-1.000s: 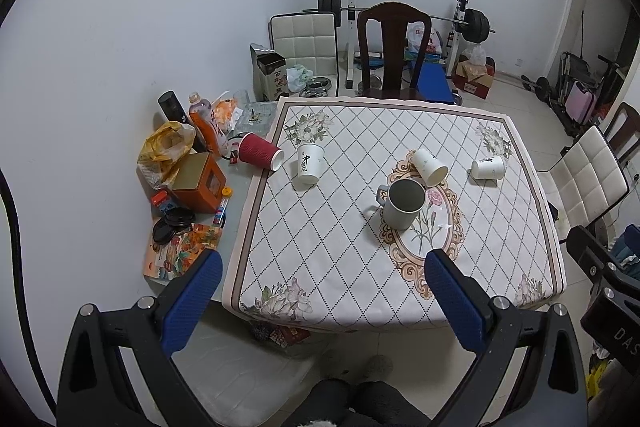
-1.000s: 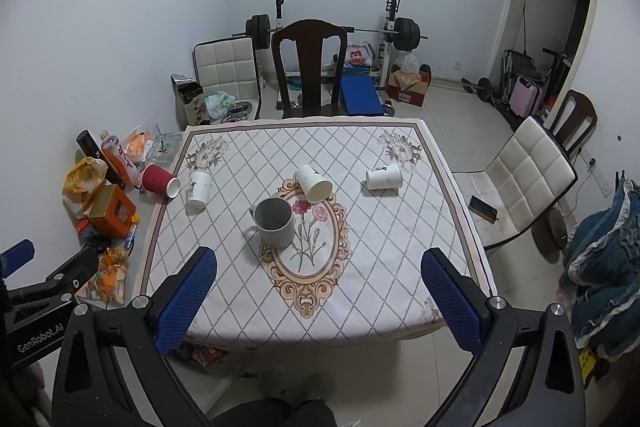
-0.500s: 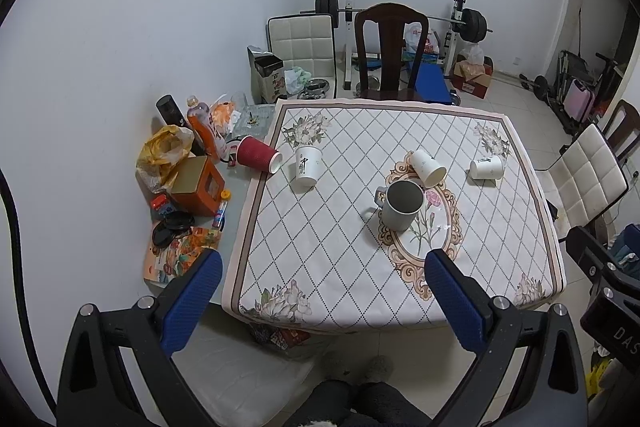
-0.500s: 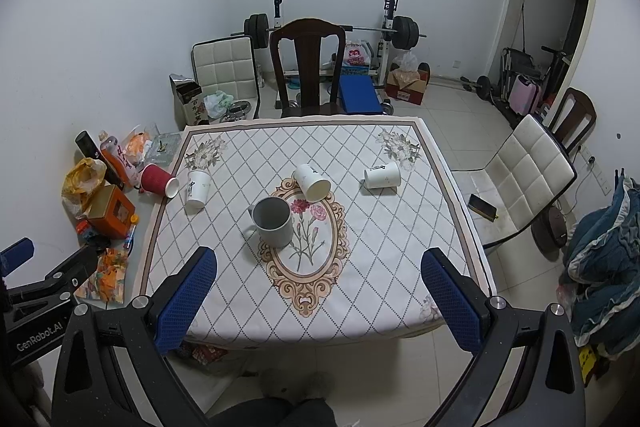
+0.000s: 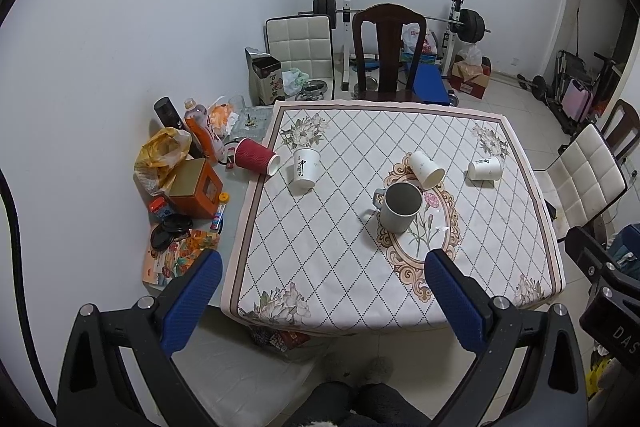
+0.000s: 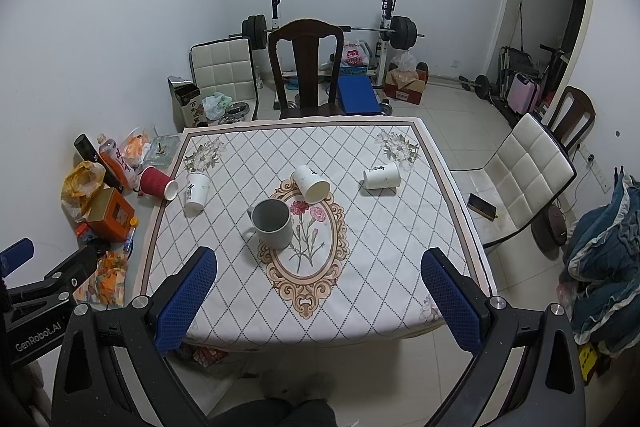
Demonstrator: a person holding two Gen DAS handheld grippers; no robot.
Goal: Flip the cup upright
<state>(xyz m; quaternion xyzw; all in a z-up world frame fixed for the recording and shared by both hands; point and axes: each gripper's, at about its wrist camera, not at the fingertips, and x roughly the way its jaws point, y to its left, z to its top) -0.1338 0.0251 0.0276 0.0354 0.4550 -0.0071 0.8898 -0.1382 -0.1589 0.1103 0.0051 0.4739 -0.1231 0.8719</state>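
Observation:
A table with a diamond-pattern cloth (image 5: 320,247) (image 6: 380,227) holds several cups. A grey mug (image 5: 399,207) (image 6: 273,223) stands upright near the middle. One white paper cup (image 5: 427,169) (image 6: 311,183) lies tipped behind it, another (image 5: 485,169) (image 6: 382,176) lies on its side at the right. A third white cup (image 5: 305,169) (image 6: 197,190) stands mouth down at the left. A red cup (image 5: 256,157) (image 6: 157,183) lies on its side at the left edge. My left gripper (image 5: 320,291) and right gripper (image 6: 320,291) are open and empty, held back from the table's near edge.
Bottles, bags and an orange box (image 5: 196,193) clutter the table's uncovered left strip. A dark wooden chair (image 5: 386,55) stands behind the table, a white chair (image 6: 524,171) to the right. Gym weights line the back wall.
Both cameras have drawn slightly back and up from the table. Nothing on the table has moved. Both grippers stay open.

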